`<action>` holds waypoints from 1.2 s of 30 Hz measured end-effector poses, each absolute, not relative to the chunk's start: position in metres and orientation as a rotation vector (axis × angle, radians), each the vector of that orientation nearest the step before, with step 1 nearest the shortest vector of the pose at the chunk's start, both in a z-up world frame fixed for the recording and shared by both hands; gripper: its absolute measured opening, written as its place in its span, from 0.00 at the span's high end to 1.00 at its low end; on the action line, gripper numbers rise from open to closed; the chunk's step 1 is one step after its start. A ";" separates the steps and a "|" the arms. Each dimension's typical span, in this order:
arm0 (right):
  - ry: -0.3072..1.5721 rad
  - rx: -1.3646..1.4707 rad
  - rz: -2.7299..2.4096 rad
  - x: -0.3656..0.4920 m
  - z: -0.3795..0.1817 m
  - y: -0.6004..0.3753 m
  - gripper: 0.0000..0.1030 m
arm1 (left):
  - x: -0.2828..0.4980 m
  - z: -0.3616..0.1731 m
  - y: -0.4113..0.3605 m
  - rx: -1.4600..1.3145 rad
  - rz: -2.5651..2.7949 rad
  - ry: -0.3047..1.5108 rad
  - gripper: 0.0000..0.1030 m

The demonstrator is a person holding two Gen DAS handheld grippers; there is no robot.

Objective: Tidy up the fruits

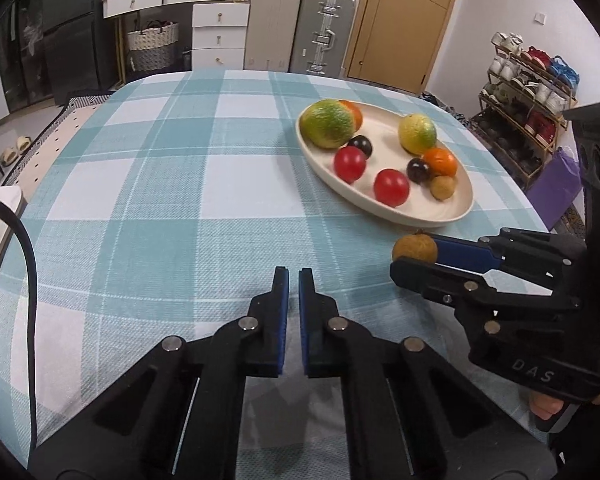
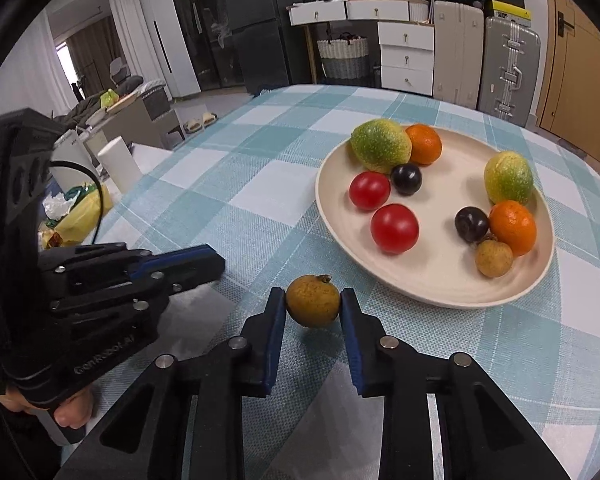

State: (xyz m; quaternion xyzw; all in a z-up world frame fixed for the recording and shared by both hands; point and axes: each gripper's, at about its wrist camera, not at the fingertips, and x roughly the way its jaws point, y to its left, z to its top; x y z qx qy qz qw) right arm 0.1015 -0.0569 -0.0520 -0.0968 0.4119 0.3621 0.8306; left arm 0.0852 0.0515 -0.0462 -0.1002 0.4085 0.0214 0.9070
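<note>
Right gripper (image 2: 313, 300) pinching longan (image 2: 313, 301) above counter (image 2: 220, 200), plate (image 2: 420, 292) just ahead-right; left gripper (image 1: 293, 276) fingers pressed nearly together, idle.

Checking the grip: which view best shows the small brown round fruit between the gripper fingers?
The right wrist view: the small brown round fruit sits centred in the right gripper, both pads touching. The left wrist view shows it sideways, partly hidden.

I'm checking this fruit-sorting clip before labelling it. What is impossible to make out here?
- Left wrist view: the far orange is mostly hidden behind the big green fruit.
- Left wrist view: the right hand-held gripper covers the lower part of the brown fruit, hiding its contact with the tablecloth.
- Right wrist view: the left hand-held gripper fingertips overlap, gap unseen.
</note>
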 end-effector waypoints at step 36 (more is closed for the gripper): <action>0.727 -0.059 0.592 0.118 -0.031 -0.138 0.15 | 0.120 -0.009 0.014 -0.137 -0.049 0.676 0.19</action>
